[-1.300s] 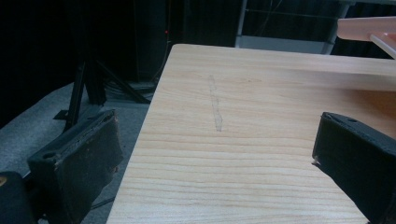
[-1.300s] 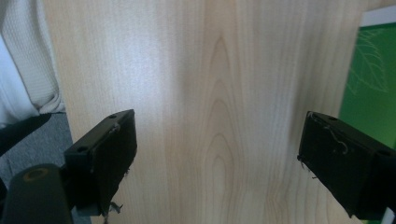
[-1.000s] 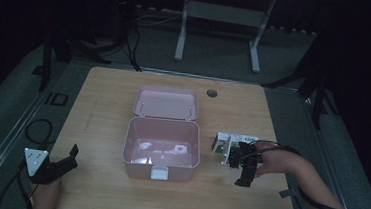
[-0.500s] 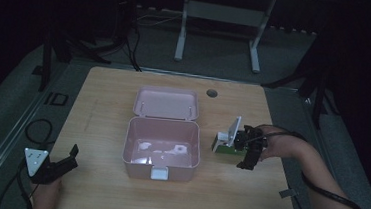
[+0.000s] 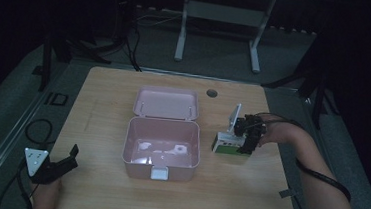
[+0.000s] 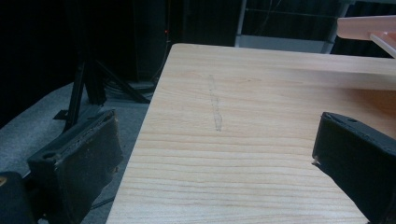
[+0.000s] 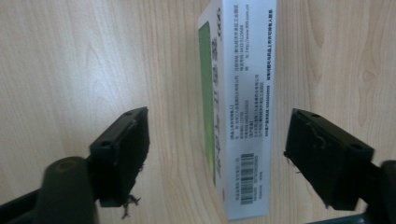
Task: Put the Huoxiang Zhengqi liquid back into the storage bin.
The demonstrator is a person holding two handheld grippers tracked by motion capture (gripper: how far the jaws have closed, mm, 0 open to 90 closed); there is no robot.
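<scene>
Our right gripper (image 7: 217,158) closing around the white-green carton (image 7: 240,116), pads not yet touching, left gripper (image 6: 210,158) released over our counter (image 5: 108,103)

Free room and obstacles on the table (image 5: 103,103). The open pink box (image 5: 162,150) stands at mid-table, its raised lid (image 5: 166,103) behind it; together they bar a straight path across the middle. Bare wood lies open left of the box, along the front edge and across the far right corner. The small carton (image 5: 225,144) stands on edge just right of the box, with a narrow gap between them; bare wood shows on both its sides between the spread jaws of the right gripper (image 7: 217,163). The left gripper (image 6: 210,158) rests at the front left corner, clear table ahead.
</scene>
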